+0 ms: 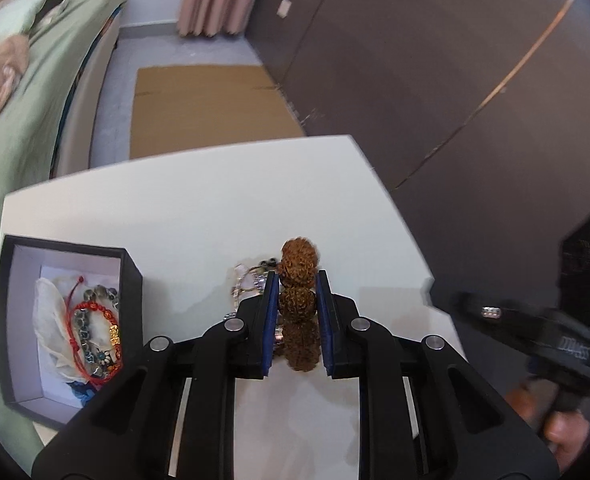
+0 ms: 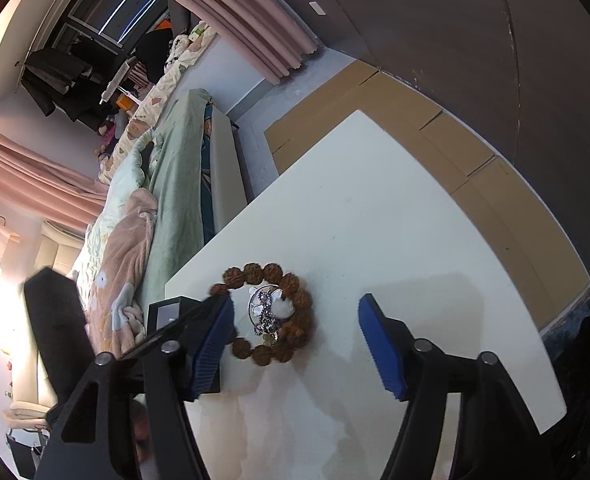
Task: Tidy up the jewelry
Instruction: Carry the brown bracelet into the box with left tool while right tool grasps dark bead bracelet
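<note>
The left gripper [image 1: 296, 316] pinches a bracelet of large knobbly brown seed beads [image 1: 298, 304] between its blue-padded fingers [image 1: 270, 320], the beads stacked in a column in the narrow gap just above the white tabletop [image 1: 199, 216]. Seen from the right wrist, the same bracelet [image 2: 273, 314] forms a ring over the table [image 2: 375, 220], with a silver rhinestone pendant on a thin ring [image 2: 266, 312] inside its loop; whether the bracelet touches the surface cannot be told. In the left wrist view the silver piece [image 1: 251, 282] shows just left of the pinched beads.

The right gripper [image 2: 295, 346] hangs wide apart and empty above the table, one blue pad [image 2: 215, 344] near the bracelet's edge, the other [image 2: 381, 346] well clear of it.

At the table's left stands an open, square black box with a pale lining [image 1: 133, 280]. It holds crumpled white tissue [image 1: 49, 312], a red cord bracelet with gold charms [image 1: 107, 324], a strand of greyish glass beads [image 1: 95, 300] and something blue [image 1: 81, 390] in its near corner.

Beyond the table lie flattened brown cardboard [image 1: 203, 108] and a bed with green bedding [image 1: 27, 92].
</note>
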A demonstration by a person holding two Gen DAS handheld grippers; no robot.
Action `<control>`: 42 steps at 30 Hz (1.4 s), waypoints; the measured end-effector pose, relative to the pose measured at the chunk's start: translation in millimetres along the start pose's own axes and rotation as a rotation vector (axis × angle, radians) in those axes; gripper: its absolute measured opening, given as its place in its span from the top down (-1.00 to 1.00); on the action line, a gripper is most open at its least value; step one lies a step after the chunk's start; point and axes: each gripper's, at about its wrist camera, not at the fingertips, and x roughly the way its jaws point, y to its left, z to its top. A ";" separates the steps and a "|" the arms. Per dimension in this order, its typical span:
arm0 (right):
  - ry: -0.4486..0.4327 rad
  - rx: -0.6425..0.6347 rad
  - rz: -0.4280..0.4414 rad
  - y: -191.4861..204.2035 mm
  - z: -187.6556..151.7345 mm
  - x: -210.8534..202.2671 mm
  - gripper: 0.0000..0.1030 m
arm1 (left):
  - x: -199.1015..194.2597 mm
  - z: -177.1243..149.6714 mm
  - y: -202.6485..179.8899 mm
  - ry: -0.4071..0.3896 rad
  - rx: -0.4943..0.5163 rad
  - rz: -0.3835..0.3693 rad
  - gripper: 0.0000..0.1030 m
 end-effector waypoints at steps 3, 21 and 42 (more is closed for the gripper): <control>0.012 -0.002 -0.003 2.5 -1.1 7.5 -0.15 | -16.6 -0.4 0.2 -0.029 0.002 -0.031 0.64; 0.131 -0.011 -0.087 21.6 -16.3 71.2 0.42 | -85.6 -2.3 42.6 -0.152 -0.040 -0.061 0.64; 0.093 -0.088 -0.156 60.8 -23.1 82.8 0.82 | -126.4 -7.5 101.9 -0.202 -0.126 -0.040 0.63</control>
